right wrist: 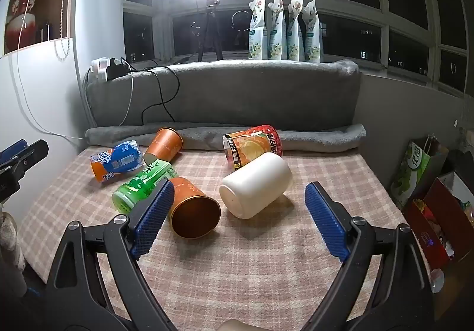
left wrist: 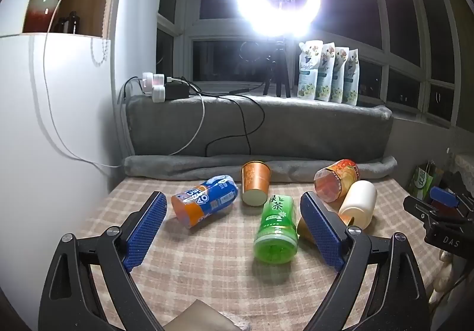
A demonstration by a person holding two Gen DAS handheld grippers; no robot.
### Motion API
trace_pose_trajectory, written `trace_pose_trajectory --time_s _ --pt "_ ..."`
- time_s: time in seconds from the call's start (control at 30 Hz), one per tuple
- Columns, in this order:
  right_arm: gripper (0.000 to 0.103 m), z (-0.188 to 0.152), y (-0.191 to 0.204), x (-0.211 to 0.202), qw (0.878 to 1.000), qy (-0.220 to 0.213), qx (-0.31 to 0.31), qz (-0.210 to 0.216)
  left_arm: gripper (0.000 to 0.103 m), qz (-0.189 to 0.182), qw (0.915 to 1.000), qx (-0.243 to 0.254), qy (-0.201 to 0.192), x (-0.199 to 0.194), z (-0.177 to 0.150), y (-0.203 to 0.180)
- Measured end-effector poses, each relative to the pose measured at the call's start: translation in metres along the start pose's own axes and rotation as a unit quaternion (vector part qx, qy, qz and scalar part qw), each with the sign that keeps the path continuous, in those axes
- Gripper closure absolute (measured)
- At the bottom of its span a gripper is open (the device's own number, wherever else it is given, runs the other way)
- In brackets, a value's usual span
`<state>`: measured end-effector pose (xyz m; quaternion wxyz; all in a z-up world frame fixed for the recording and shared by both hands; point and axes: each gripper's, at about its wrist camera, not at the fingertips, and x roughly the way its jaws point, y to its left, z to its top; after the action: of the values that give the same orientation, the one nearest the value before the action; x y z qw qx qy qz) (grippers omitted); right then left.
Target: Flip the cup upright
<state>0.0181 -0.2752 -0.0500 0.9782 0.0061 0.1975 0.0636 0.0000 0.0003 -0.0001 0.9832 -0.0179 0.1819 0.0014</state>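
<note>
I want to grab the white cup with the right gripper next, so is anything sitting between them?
Nothing visible does. The white plastic cup lies on its side on the checked cloth, ahead of the open right hand-held gripper. The orange metallic cup lies just left of it, beside the left finger.

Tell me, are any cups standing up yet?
Not yet. All six lie on their sides, like the white cup, the nearer orange cup and the green cup. Both the left claw and right claw are open and empty. Every flip is left.
</note>
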Motion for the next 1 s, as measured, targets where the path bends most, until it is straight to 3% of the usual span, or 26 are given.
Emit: trace_pose_trajectory --time_s 1.0 --pt "0.011 0.0007 -0.0013 -0.0015 1.0 -0.004 0.001 -0.002 0.011 0.001 1.0 0.002 -0.004 -0.0025 0.0015 0.0004"
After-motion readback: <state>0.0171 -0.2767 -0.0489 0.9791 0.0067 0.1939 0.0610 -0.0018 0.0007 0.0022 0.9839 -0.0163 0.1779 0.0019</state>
